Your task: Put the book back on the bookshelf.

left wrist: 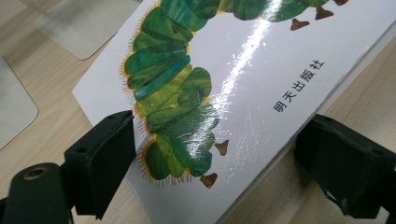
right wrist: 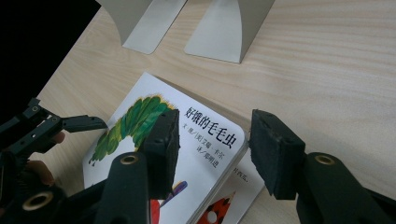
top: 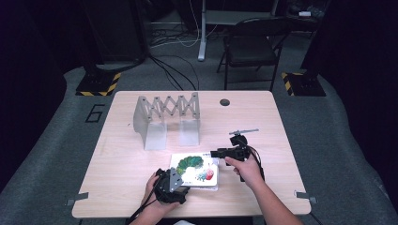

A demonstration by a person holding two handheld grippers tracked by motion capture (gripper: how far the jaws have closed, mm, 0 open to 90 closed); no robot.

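Pale wooden bench [top: 141, 154], carrying all items. Behind the book stands a grey metal accordion-style book rack [top: 166, 115], its slots vacant. The glossy white picture book with a green caterpillar cover [top: 195, 171] lies flat on the bench, near the person's edge. The left gripper [left wrist: 215, 154] sits at the book's near-left corner, fingers [left wrist: 105, 154] spread wide to either side of that corner, not clamped. The right gripper [right wrist: 212, 149] hovers over the book's right edge, fingers [right wrist: 163, 149] parted, holding nothing. Judged stage: early; the book is not yet grasped, lifted or shelved.

White book [top: 195, 171], green caterpillar print
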